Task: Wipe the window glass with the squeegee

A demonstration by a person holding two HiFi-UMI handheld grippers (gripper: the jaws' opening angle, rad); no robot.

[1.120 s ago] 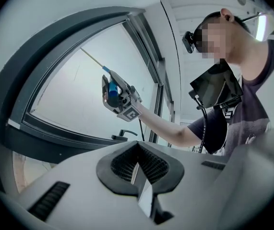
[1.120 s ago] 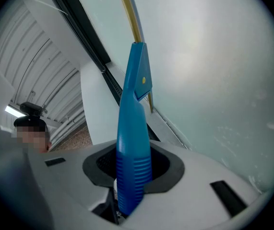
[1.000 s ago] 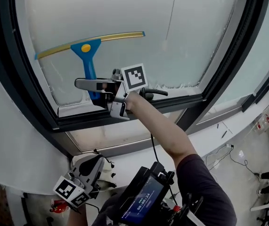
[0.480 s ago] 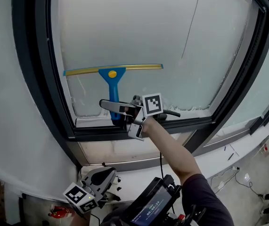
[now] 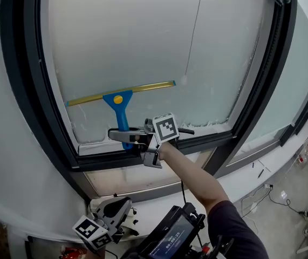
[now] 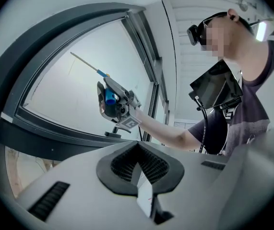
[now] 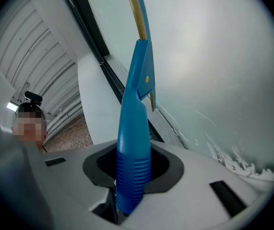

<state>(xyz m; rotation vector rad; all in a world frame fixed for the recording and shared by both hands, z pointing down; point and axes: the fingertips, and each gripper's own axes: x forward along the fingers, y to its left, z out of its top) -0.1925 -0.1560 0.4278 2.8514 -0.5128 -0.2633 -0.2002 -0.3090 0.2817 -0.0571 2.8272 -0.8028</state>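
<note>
Lower centre of the head view, right gripper (image 5: 122, 136): the jaws are pinching the ribbed blue handle of the squeegee (image 5: 118, 106), which is sitting deep between them.
Grip point: the jaws are holding the ribbed lower end of the handle (image 7: 133, 176). This is judged the correct place, since the ribs are resisting slip.
Squeegee position: the yellow-backed blade (image 5: 122, 92) is lying across the lower left part of the window glass (image 5: 143, 42), nearly level, with its right end slightly higher. The handle is pointing down toward the bottom rail of the window frame (image 5: 35, 90).
Handling, squeegee: judged light, with a stiff plastic body and a soft wiping edge. The smooth neck above the ribs is likely slippery, and uneven pressure is likely to be twisting the handle in the jaws.
Handling, glass: hard, smooth and breakable, so it is calling for even, moderate pressure.
Residue: whitish streaks (image 5: 213, 124) are clinging along the bottom edge of the pane.
Left gripper (image 5: 118, 205): sitting at the bottom left of the frame, well apart from the window, with its jaws pressed together on nothing.
Containers: none are showing in any view.
</note>
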